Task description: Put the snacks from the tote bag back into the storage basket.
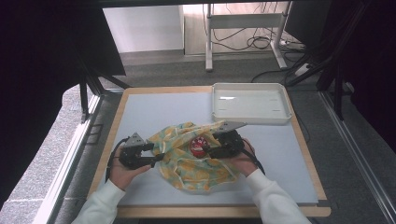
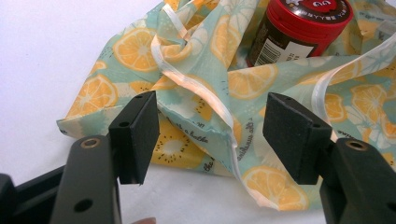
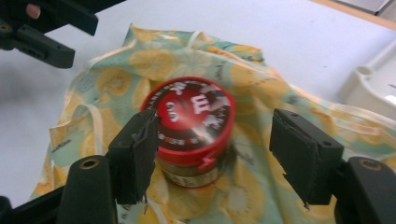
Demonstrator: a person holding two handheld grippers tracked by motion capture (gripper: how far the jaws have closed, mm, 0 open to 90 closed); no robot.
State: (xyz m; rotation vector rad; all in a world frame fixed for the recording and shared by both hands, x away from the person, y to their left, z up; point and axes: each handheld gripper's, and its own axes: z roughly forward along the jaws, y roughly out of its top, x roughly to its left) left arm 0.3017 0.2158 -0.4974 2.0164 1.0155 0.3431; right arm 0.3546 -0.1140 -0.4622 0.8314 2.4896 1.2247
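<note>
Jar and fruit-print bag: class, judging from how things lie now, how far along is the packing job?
Done: the red-lidded jar sits on the fruit-print bag, amid its folds. In hand: the right gripper stands open with the jar between its jaws, one pad against the lid, nothing clamped; the left gripper is open at the bag's hem. Probably left: getting the jar fully inside, perhaps moving it to the white tray.

You get even overhead light on the counter (image 1: 140, 112); dark surroundings; your right gripper view is motion-blurred around the jar (image 3: 194, 126).
</note>
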